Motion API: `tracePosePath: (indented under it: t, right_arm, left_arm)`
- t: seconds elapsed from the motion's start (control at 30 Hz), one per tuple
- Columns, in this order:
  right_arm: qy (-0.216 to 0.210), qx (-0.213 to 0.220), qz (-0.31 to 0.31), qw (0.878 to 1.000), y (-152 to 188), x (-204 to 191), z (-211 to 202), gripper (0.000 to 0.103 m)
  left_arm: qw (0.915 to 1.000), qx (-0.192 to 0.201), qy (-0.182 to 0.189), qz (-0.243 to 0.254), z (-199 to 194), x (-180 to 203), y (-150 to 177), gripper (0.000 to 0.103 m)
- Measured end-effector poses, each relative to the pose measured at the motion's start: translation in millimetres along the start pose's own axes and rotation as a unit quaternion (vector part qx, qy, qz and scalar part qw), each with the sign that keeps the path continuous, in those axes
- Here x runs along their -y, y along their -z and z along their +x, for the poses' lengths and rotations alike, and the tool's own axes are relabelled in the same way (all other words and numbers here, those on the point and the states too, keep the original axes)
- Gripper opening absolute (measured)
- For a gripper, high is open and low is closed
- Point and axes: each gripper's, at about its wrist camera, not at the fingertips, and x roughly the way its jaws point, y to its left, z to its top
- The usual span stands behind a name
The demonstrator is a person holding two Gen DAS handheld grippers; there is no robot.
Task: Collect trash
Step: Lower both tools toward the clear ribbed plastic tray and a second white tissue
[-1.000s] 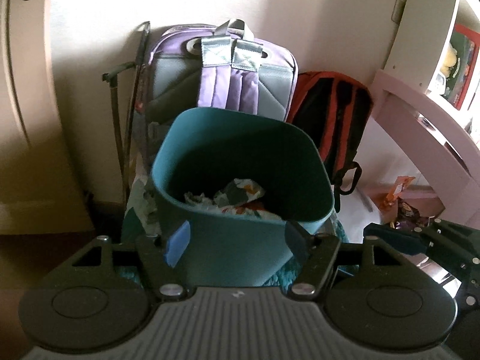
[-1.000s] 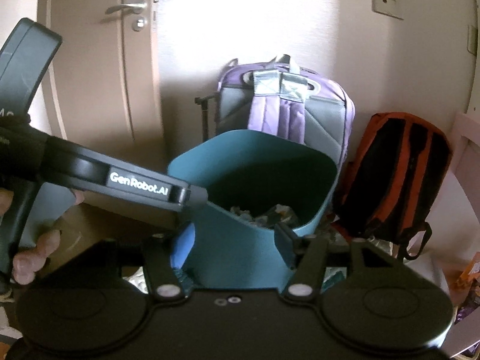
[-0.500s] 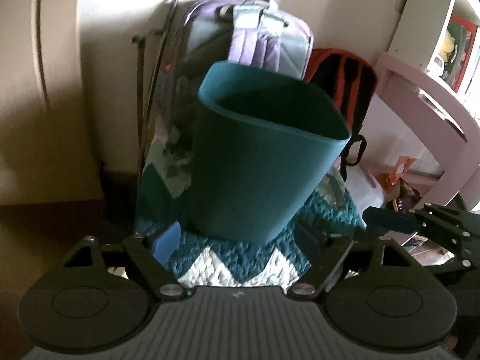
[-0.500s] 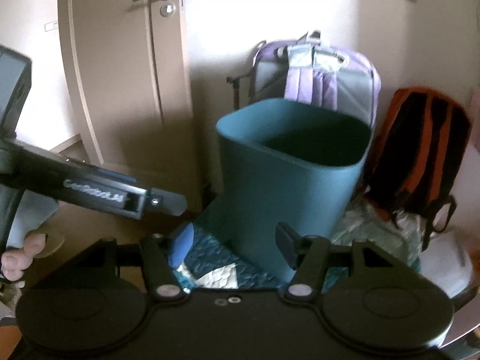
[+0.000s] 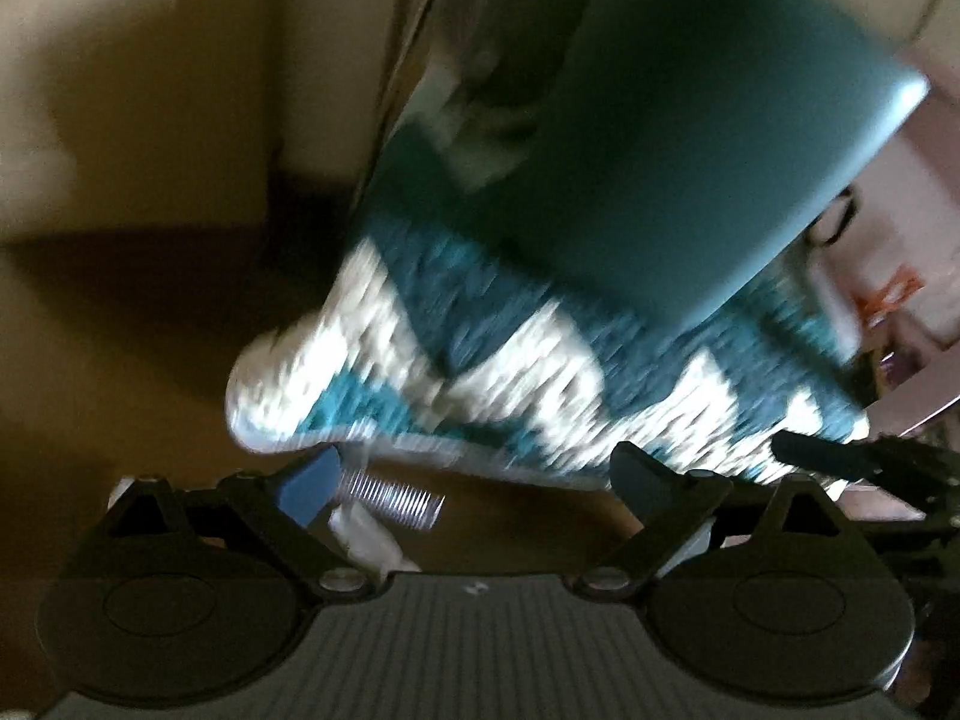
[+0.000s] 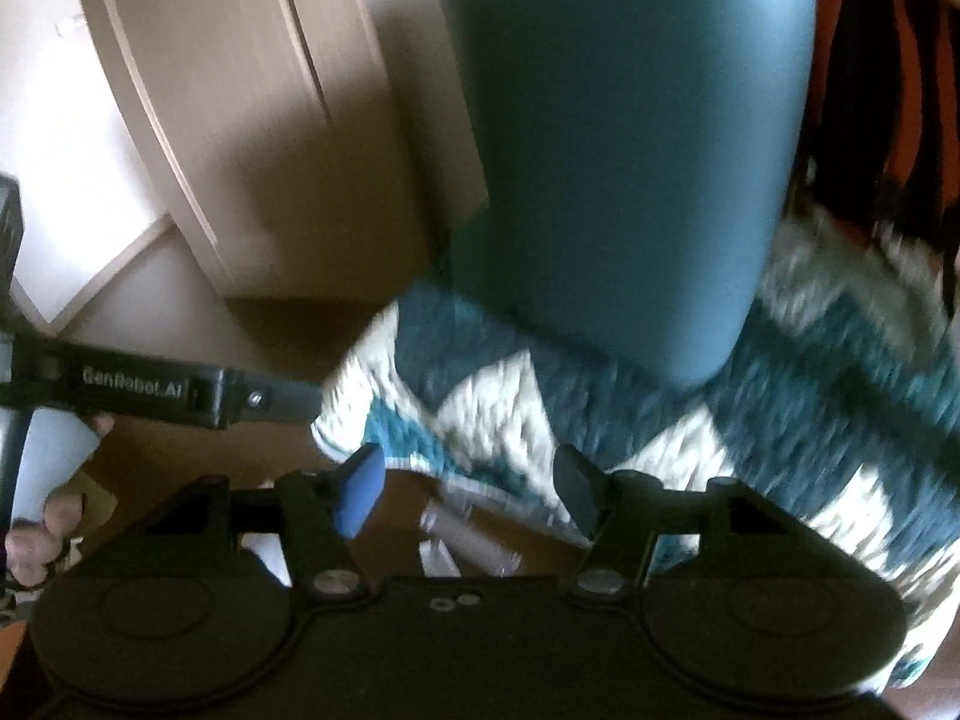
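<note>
A teal trash bin (image 5: 690, 138) stands on a teal-and-white rug (image 5: 492, 372); it also shows in the right wrist view (image 6: 624, 150). Its inside is hidden from here. A small silvery ribbed piece of trash (image 5: 390, 495) lies on the wooden floor by the rug's edge, just in front of my left gripper (image 5: 474, 480), which is open and empty. The same piece (image 6: 468, 534) lies between the fingers of my right gripper (image 6: 468, 486), also open and empty. A white scrap (image 5: 366, 537) lies beside it. Both views are blurred.
A beige door (image 6: 198, 108) and wall stand to the left. An orange-and-black backpack (image 6: 888, 90) leans behind the bin on the right. The left gripper's body (image 6: 150, 387) reaches in from the left in the right wrist view. The rug (image 6: 690, 420) covers the floor to the right.
Both grippers have dropped low and tilted down toward the floor. The bin has slid to the top of both views, and the rug's edge and the silvery piece have come into sight.
</note>
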Motion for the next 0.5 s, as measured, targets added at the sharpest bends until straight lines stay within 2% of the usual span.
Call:
tracePosePath:
  t: [0.1, 0.2, 0.33, 0.5]
  right_arm:
    - [0.001, -0.03, 0.009, 1.0, 19, 8, 33, 0.062]
    - [-0.006, -0.058, 0.018, 0.998, 37, 14, 64, 0.062]
    - [0.0, -0.1, -0.005, 0.995, 54, 16, 113, 0.062]
    - [0.005, -0.132, -0.05, 0.99, 70, 15, 166, 0.062]
  left_arm:
    - [0.9985, -0.045, -0.019, -0.023, 39, -21, 25, 0.097]
    - [0.9933, -0.096, -0.046, -0.046, 81, -37, 49, 0.097]
    - [0.981, -0.161, -0.075, -0.078, 139, -53, 79, 0.097]
    - [0.9589, -0.234, -0.099, -0.127, 202, -68, 114, 0.097]
